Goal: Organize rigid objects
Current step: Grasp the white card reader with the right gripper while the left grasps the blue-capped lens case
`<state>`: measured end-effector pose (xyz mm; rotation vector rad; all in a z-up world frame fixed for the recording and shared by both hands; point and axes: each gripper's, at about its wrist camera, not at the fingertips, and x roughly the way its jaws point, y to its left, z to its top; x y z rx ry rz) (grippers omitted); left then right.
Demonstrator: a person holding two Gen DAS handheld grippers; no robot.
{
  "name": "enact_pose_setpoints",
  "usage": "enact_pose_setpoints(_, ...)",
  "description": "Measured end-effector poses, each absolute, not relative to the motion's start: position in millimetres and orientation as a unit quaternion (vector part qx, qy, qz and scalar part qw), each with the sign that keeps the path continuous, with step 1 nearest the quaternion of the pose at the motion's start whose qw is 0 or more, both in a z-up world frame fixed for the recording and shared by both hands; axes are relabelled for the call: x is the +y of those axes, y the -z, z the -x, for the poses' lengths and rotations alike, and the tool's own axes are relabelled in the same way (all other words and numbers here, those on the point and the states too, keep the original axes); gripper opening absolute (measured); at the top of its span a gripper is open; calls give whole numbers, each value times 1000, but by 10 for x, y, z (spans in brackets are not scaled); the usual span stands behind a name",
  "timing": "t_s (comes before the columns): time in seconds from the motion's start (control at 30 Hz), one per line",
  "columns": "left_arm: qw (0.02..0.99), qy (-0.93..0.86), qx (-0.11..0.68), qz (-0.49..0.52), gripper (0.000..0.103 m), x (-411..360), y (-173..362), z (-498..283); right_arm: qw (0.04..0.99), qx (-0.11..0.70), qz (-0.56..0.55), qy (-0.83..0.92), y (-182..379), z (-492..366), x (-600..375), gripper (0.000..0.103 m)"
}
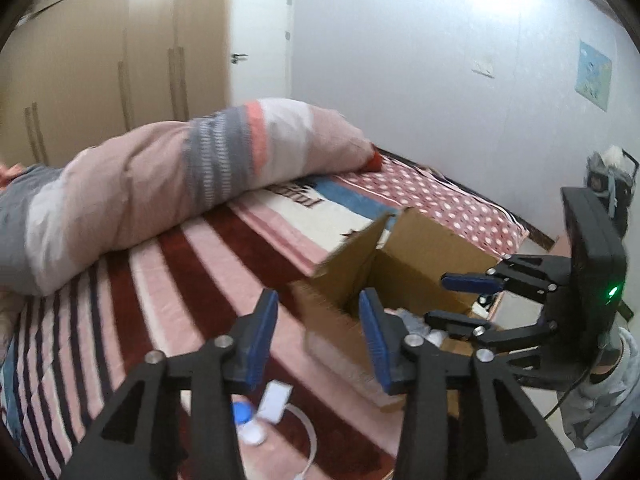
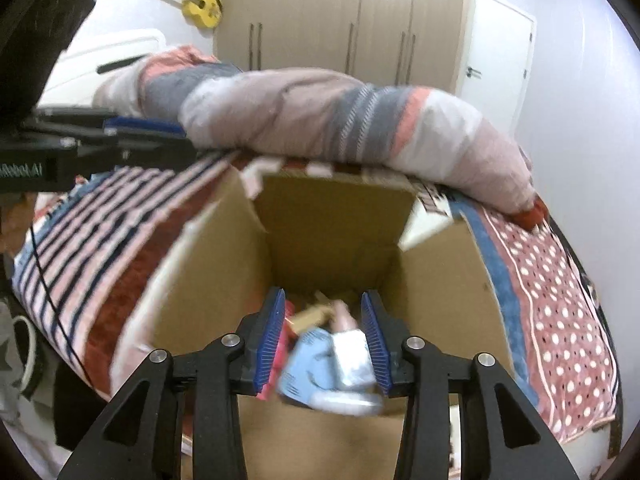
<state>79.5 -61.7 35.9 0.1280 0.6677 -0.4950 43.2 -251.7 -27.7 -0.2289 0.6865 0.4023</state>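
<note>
An open cardboard box (image 1: 416, 256) stands on the striped bed; it also fills the right wrist view (image 2: 332, 232). Inside it lie a light blue item (image 2: 316, 364), a pink item (image 2: 282, 344) and a small tan box (image 2: 310, 314), all blurred. My right gripper (image 2: 325, 338) is open over the box mouth, holding nothing; it shows in the left wrist view (image 1: 464, 300) too. My left gripper (image 1: 320, 340) is open and empty above the bed, left of the box. A blue-capped white bottle (image 1: 248, 420) and a white charger (image 1: 276, 400) with a cable lie on the bed below it.
A rolled striped duvet (image 1: 180, 176) lies across the bed behind the box. A wardrobe (image 1: 112, 64) and a white door (image 1: 260, 36) stand behind. A yellow toy guitar (image 2: 196, 4) hangs on the wall. The bed edge and floor are right of the box.
</note>
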Motion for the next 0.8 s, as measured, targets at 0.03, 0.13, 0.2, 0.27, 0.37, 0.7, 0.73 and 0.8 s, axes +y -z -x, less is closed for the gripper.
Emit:
enact_pose_setpoints(0.03,915,235,323,-58,44,-537,-354,-773,917,326,110,-203,226,-404,-2442,35)
enact_pose_setpoints(0.13,925,200,320,-47,47,-185,-278,-679,916,310,105,-232,114,-308,-2170,35)
enact_pose_setpoints(0.2,928,180,323,-41,48,46,-175,-621,911,305,103,-259,73,-247,-1939,35)
enact_pose_setpoints(0.27,929,165,329,-33,49,256,-38,-575,904,307,106,-280,74,-212,-1746,35)
enact_pose_setpoints(0.37,929,147,340,-21,52,508,197,-519,886,321,117,-313,195,-155,-1380,35)
enact_pose_setpoints(0.7,903,157,398,24,58,745,1096,-597,857,403,158,-280,1189,-227,-939,35)
enact_pose_setpoints(0.73,900,161,404,27,58,723,1165,-619,858,408,161,-268,1275,-258,-951,35)
enact_pose_setpoints(0.8,892,174,416,34,58,650,1322,-676,859,417,169,-243,1485,-353,-991,35)
